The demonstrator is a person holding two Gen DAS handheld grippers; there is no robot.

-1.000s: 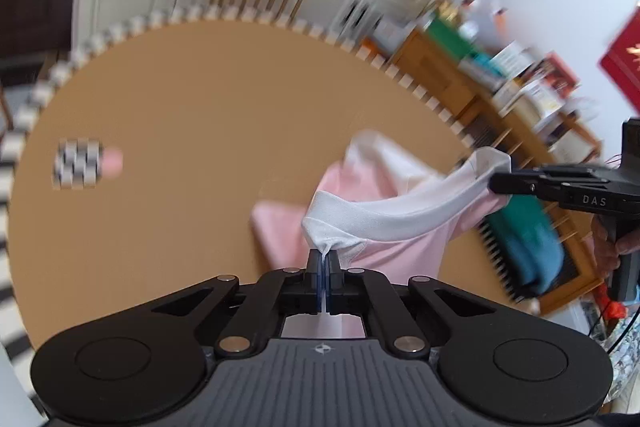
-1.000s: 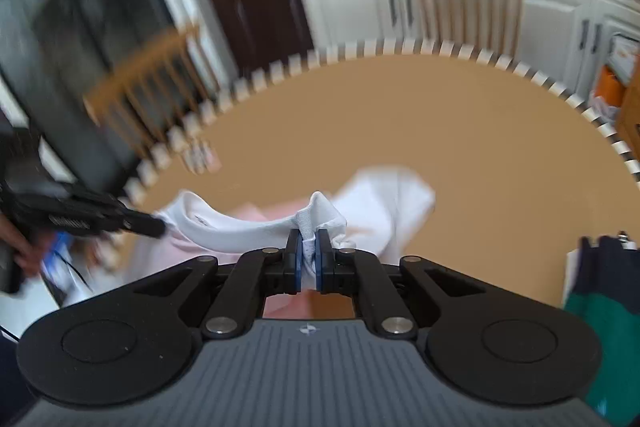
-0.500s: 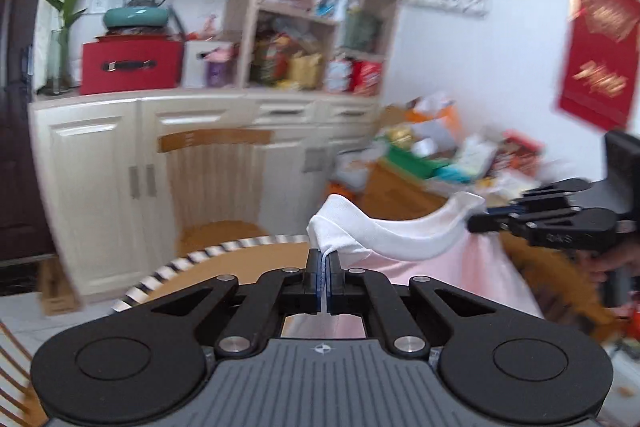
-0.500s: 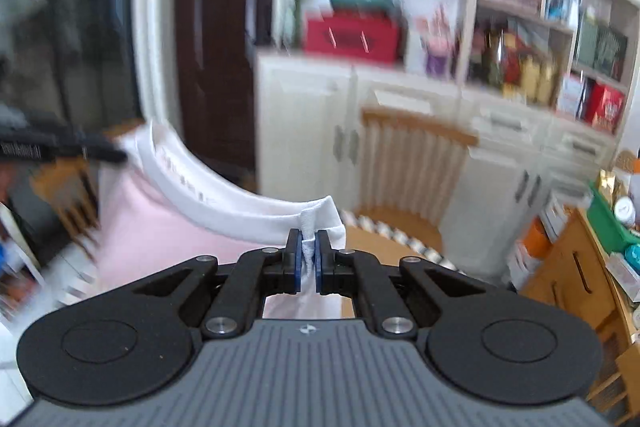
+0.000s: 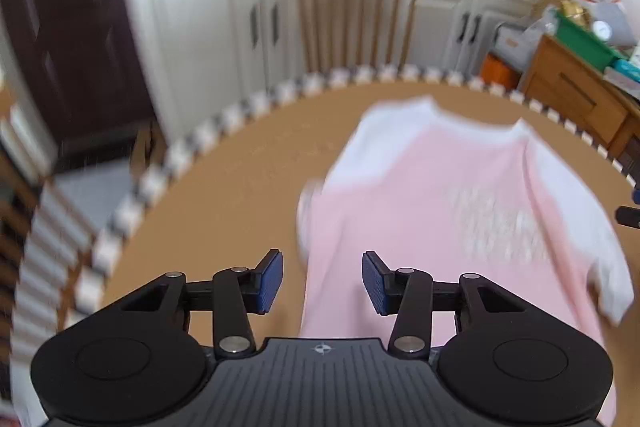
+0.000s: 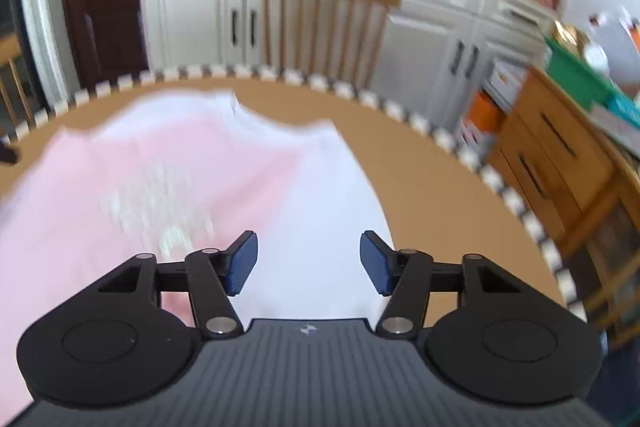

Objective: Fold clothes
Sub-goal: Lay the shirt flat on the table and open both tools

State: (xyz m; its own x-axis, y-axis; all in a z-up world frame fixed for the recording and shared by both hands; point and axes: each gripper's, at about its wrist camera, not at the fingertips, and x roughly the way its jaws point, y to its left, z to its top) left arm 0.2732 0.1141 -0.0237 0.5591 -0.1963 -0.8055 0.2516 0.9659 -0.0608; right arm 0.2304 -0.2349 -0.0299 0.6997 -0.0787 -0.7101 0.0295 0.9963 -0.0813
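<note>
On the round brown table the pink-and-white shirt lies spread out, apparently flat though blurred. Left gripper and right gripper hover above its near edge, jaws opening, pinching nothing.

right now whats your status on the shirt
Left claw and right claw both opening, nothing between the pads. Pink and white shirt spread on the round table, unfolded. Nothing in the way.

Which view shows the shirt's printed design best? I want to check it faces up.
The left wrist view: the pale print sits unobstructed on the pink shirt. In the right wrist view the print is equally blurred and nearer the tool's linkage.
</note>
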